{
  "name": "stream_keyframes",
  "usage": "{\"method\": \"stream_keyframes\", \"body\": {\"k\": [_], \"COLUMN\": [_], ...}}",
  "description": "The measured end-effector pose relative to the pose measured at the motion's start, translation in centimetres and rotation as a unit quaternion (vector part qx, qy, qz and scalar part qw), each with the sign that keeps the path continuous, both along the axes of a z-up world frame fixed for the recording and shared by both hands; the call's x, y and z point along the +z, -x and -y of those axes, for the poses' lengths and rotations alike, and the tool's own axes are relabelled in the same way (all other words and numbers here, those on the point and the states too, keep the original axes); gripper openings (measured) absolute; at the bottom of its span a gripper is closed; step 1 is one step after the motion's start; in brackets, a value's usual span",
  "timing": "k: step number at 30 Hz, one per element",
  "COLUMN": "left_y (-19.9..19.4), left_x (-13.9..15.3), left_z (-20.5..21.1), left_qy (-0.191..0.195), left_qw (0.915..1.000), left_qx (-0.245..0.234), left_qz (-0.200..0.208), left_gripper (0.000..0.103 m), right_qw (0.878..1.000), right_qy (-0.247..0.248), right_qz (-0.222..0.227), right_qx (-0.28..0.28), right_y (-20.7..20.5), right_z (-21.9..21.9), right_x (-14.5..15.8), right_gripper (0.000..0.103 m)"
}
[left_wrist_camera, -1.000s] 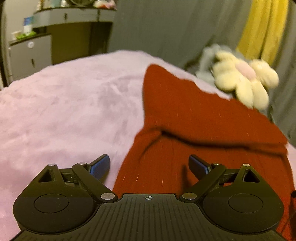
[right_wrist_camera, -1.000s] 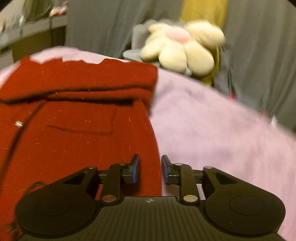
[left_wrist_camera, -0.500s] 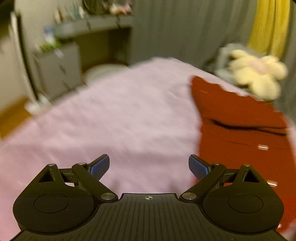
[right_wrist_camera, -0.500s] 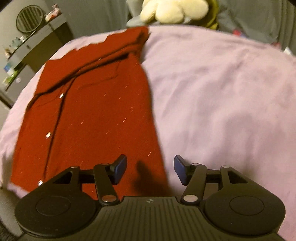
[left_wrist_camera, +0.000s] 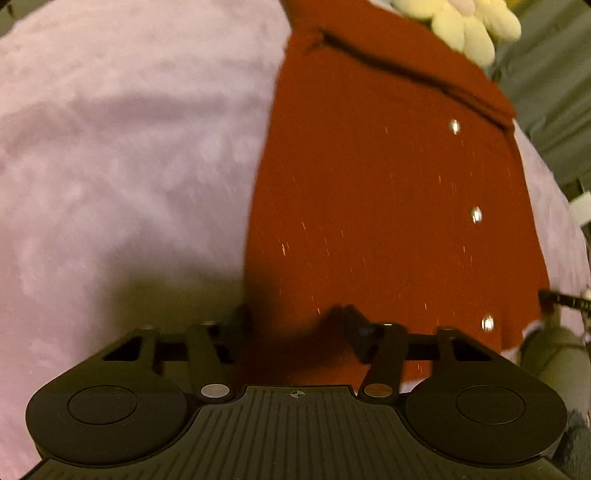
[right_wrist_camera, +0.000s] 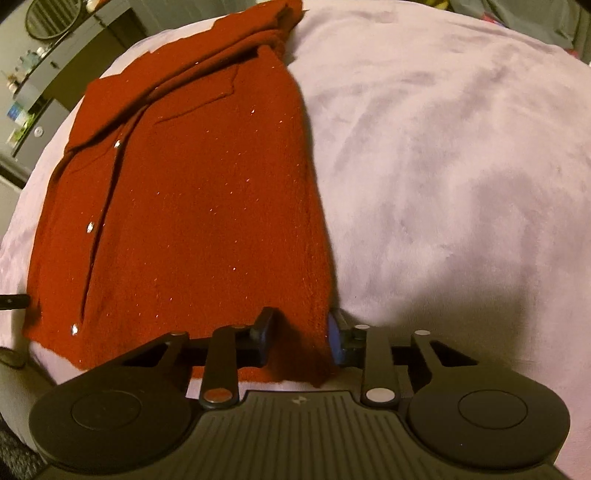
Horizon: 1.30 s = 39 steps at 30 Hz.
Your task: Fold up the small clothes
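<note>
Red cardigan (right_wrist_camera: pixel 192 206) lies flat on pink blanket (right_wrist_camera: pixel 443 166), top portion folded over, buttons (left_wrist_camera: pixel 476 215) along one edge. Right gripper (right_wrist_camera: pixel 299 338) at near right hem corner, jaws apart with fabric between them. Left gripper (left_wrist_camera: pixel 295 326) at near left corner, jaws apart astride hem. Plush flower (left_wrist_camera: pixel 469 22) beyond far end

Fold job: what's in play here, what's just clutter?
In play:
- red knit cardigan with silver buttons, top already folded over
- left tool, open at the hem corner
- right tool, open around the other hem corner

Clutter:
- cream plush flower toy
- grey cabinet
- pink fleece blanket underneath
</note>
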<state>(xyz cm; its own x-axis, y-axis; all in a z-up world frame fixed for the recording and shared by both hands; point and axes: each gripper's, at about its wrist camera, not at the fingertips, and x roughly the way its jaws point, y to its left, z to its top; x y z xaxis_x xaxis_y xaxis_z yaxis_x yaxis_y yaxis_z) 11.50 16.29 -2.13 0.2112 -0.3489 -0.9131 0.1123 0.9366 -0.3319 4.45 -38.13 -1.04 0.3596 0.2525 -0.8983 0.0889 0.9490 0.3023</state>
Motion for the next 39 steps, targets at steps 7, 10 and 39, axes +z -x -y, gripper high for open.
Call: {"method": "stream_keyframes", "body": {"k": [7, 10, 39], "left_y": [-0.1, -0.3, -13.0], "left_x": [-1.0, -1.0, 4.3], "left_z": [-0.2, 0.2, -1.3], "left_qy": [0.006, 0.008, 0.136], "left_qw": [0.9992, 0.9986, 0.935], "left_qx": [-0.026, -0.041, 0.27], "left_qz": [-0.03, -0.032, 0.186], "left_gripper": [0.049, 0.04, 0.015], "right_qw": [1.0, 1.0, 0.956], "right_qy": [0.01, 0.011, -0.104], "right_qz": [-0.015, -0.018, 0.175], "right_qx": [0.008, 0.016, -0.213], "right_y": [-0.3, -0.5, -13.2], "right_z": [0.2, 0.0, 2.2], "right_x": [0.3, 0.1, 3.2], "right_gripper": [0.035, 0.033, 0.021]}}
